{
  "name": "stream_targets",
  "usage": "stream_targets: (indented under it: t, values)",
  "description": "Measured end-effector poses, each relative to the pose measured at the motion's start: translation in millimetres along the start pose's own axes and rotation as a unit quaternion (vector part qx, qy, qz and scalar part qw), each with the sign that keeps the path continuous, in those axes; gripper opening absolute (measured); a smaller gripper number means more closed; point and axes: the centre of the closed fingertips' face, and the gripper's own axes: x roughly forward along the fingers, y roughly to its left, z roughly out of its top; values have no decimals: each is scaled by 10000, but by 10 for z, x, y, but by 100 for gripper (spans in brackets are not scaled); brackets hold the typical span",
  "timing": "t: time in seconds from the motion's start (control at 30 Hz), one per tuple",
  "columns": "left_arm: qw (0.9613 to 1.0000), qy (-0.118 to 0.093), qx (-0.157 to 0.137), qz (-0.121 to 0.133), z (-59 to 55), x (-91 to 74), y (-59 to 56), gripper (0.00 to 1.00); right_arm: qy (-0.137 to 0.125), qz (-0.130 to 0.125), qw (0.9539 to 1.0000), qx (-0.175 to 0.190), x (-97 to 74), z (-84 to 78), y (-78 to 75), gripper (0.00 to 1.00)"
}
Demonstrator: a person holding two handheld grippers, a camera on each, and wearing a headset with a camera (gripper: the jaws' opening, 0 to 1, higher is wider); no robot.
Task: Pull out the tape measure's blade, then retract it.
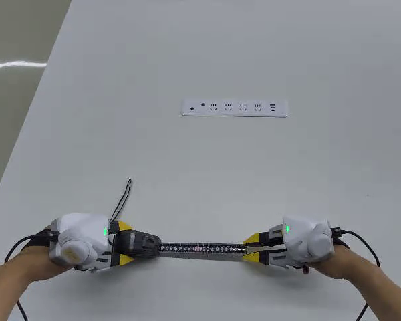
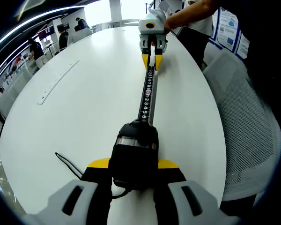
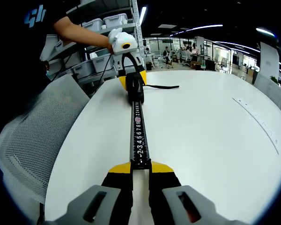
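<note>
A black tape measure case (image 1: 142, 245) (image 2: 135, 151) lies on the white table, held between the yellow-tipped fingers of my left gripper (image 1: 125, 243) (image 2: 133, 164), which is shut on it. Its dark numbered blade (image 1: 202, 249) (image 2: 147, 96) (image 3: 138, 131) runs out flat along the table to my right gripper (image 1: 252, 247) (image 3: 140, 166), which is shut on the blade's end hook. The case's black wrist strap (image 1: 123, 194) (image 3: 161, 86) trails away on the table behind it. In the right gripper view the case (image 3: 134, 89) sits at the far end of the blade.
A white power strip (image 1: 234, 108) (image 2: 56, 82) (image 3: 257, 119) lies farther back on the table. A mesh chair (image 2: 246, 122) (image 3: 30, 136) stands at the table's near edge. The table's left edge (image 1: 33, 107) drops to the floor.
</note>
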Motion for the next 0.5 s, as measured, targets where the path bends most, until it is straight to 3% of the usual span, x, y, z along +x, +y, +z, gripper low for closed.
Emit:
stream_targets:
  t: [0.5]
  values:
    - [10000, -7, -8, -10, 1, 1, -1, 30, 56, -49, 10000, 37, -97, -87, -13, 10]
